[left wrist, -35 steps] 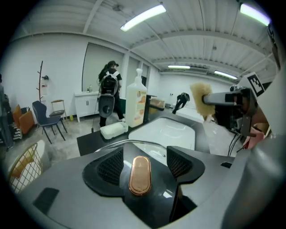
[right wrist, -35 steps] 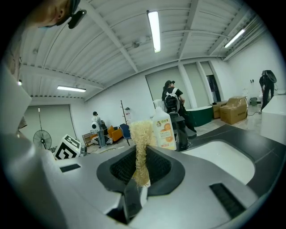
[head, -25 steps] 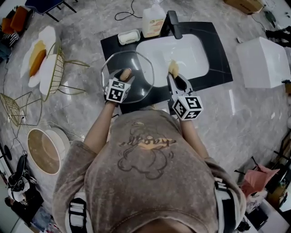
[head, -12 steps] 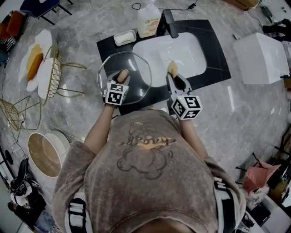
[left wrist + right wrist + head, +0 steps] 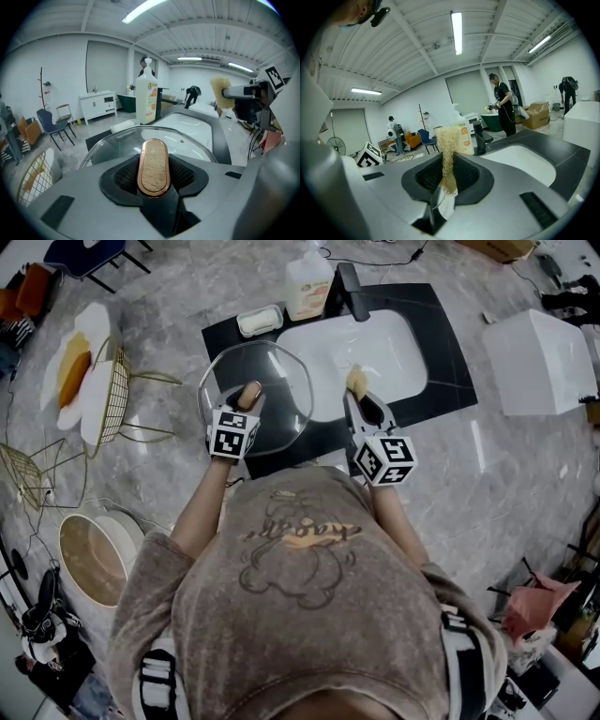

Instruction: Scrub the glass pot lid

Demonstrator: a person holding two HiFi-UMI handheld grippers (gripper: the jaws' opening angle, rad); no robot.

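Your left tongs (image 5: 244,405) have just closed on the handle (image 5: 153,166), lid (image 5: 281,379) at the front left corner of the table (image 5: 452,341); right tongs (image 5: 360,399) pinch the sponge (image 5: 449,145) above the front edge of the sink (image 5: 389,348)

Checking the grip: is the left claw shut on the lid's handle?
Shut. The left claw, jaws just closed, presses both sides of the wooden handle on the lid.

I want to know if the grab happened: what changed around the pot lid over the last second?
The left gripper has just been closing its jaws on the wooden handle of the glass lid and now clamps it; the lid looks raised slightly. The right gripper kept still, holding its scrubber at the sink.
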